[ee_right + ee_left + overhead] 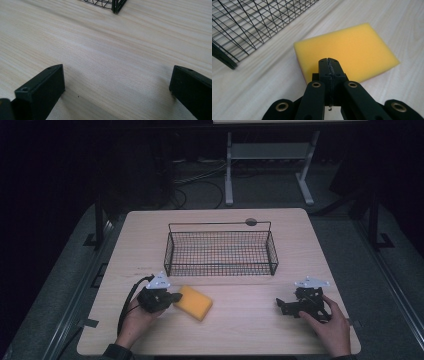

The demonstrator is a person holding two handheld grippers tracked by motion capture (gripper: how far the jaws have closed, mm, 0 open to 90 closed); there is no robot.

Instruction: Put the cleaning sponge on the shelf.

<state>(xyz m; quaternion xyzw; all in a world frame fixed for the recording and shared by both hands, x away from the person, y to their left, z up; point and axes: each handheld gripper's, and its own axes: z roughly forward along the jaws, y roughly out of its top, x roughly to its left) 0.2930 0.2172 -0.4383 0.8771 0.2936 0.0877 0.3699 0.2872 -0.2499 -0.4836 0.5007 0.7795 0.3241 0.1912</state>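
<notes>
Behind yellow sponge (pixel 193 302): wire basket (pixel 220 251), well clear. Left gripper (pixel 329 65) clenched, empty, at sponge edge; right gripper (pixel 117 82) released.

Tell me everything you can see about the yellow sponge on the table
The yellow sponge is a flat rectangular block of what looks like soft foam, with a thin reddish layer showing along its lower edge. It lies flat and askew on the wooden table, in front of the wire basket and apart from it. The left gripper, jaws shut together, points at its near edge; whether they touch the sponge is unclear.
</notes>
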